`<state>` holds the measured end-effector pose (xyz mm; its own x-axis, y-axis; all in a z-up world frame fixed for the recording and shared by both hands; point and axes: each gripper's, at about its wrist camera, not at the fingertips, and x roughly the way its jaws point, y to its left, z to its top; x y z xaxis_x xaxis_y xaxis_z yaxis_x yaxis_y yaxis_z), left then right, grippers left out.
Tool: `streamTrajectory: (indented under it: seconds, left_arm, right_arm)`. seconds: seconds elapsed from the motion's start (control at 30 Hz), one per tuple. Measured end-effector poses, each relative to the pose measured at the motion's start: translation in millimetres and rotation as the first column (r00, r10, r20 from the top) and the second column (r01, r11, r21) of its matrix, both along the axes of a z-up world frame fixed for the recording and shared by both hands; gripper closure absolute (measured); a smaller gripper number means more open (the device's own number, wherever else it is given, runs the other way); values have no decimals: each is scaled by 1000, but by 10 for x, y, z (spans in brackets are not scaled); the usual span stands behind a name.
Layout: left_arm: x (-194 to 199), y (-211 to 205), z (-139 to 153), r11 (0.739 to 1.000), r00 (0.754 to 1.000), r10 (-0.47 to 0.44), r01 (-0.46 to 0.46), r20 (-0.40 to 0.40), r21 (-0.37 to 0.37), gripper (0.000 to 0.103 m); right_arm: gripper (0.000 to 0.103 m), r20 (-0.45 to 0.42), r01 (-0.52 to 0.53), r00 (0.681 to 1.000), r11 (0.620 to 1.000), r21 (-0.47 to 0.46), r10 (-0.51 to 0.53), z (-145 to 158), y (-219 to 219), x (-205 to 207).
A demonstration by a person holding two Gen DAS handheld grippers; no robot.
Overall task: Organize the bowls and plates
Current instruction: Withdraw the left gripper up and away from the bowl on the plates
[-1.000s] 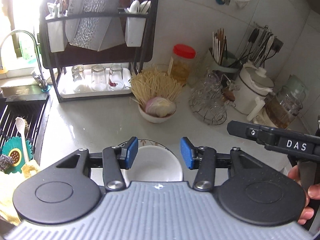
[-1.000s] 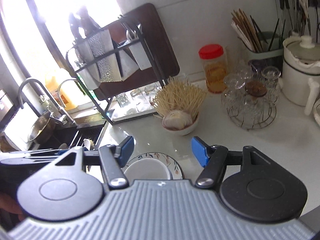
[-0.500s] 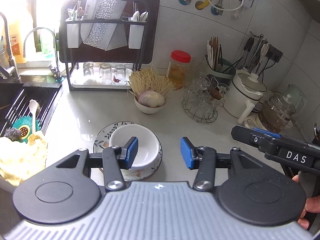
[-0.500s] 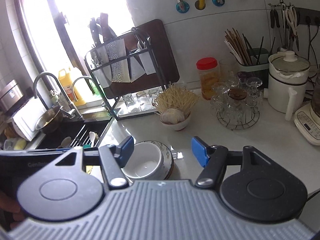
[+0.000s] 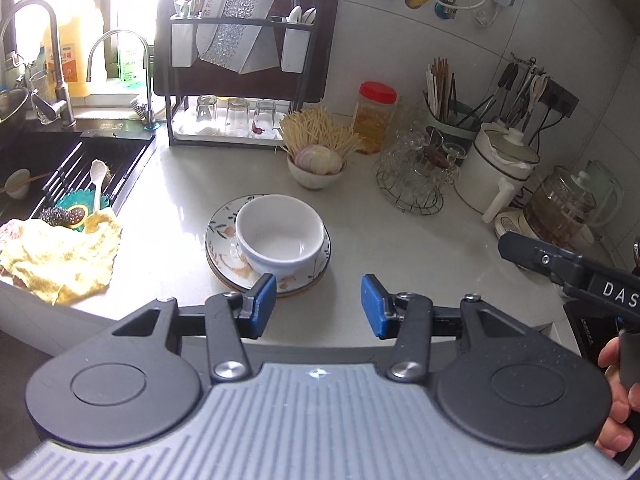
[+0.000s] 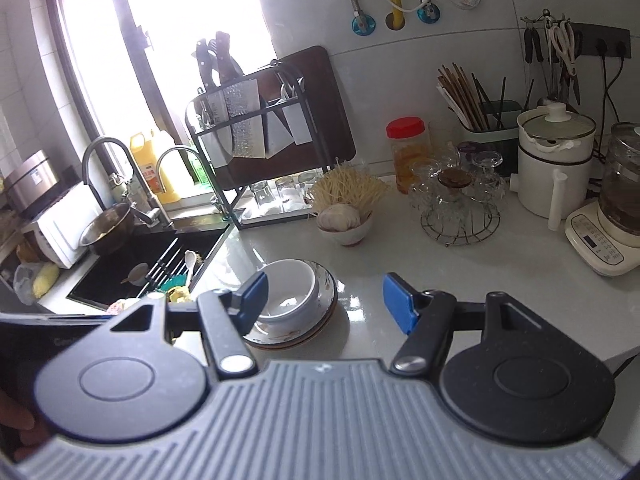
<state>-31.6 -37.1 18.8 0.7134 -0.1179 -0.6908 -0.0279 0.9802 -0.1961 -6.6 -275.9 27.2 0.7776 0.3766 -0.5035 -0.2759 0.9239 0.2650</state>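
Left wrist: white bowl (image 5: 280, 236) sits on stacked plates (image 5: 228, 256) — glazed, slippery, breakable (I'd guess). Both claws, left claw (image 5: 318, 306) and right claw (image 6: 324, 300), spread, empty — I'd pinch the rim.

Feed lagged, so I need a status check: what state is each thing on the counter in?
Bowl: upright, empty, sitting on the plates.
Plates: stacked, stained.
Left tongs: open, empty.
Right tongs: open, empty.
Jar: red lid on.
Glasses: upside down in the rack.
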Motion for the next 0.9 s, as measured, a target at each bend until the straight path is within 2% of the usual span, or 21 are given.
streamTrajectory:
  seconds: [0.33, 0.47, 0.6, 0.77, 0.8, 0.9]
  left_arm:
    - [-244, -267, 62, 1000, 999, -16, 16, 34, 6, 41]
    - [-325, -322, 67, 1000, 999, -4, 4, 44, 0, 31]
    - [-392, -347, 78, 999, 998, 8, -11, 56, 48, 19]
    - [-456, -331, 67, 998, 998, 18, -21, 57, 62, 12]
    - [-465, -331, 62, 997, 998, 19, -23, 58, 69, 11]
    - [-471, -330, 54, 996, 998, 31, -35, 54, 81, 10]
  right_arm:
    - [36, -10, 4, 1000, 1000, -8, -5, -66, -193, -304]
    - [36, 6, 11, 1000, 1000, -2, -11, -95, -261, -394]
    - [37, 34, 9, 999, 1000, -17, -8, -104, -286, -463]
    - [36, 47, 13, 999, 1000, -25, -11, -89, -290, -480]
    - [36, 47, 12, 999, 1000, -27, -11, -87, -287, -482]
    - [23, 56, 23, 998, 999, -36, -21, -91, -285, -507]
